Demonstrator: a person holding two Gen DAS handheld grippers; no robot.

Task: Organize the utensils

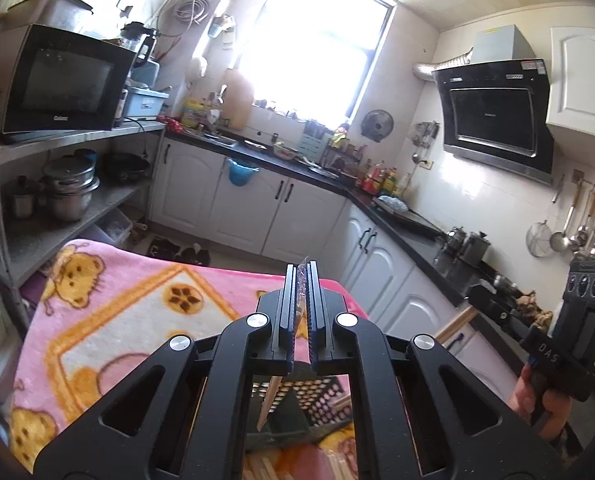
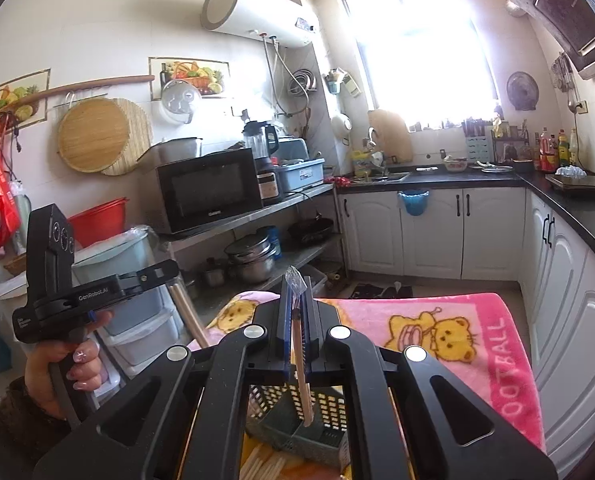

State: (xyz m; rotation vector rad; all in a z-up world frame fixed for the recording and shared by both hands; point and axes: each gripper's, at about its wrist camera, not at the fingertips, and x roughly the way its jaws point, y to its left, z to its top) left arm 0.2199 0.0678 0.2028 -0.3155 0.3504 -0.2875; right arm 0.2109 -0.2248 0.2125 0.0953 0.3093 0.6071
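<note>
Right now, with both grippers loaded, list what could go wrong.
1. The left gripper pinches its wrapped chopsticks by the plastic; they may slip out.
2. The right gripper's wrapped chopsticks hang tilted over the slotted caddy; the tip could snag its divider or tip it on the soft pink blanket.

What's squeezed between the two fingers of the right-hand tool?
A plastic-wrapped chopstick, hanging toward the dark basket, seen in the right wrist view.

Left gripper (image 1: 302,280) and right gripper (image 2: 297,292) raised, level, jaws of both clamped nearly together.
</note>
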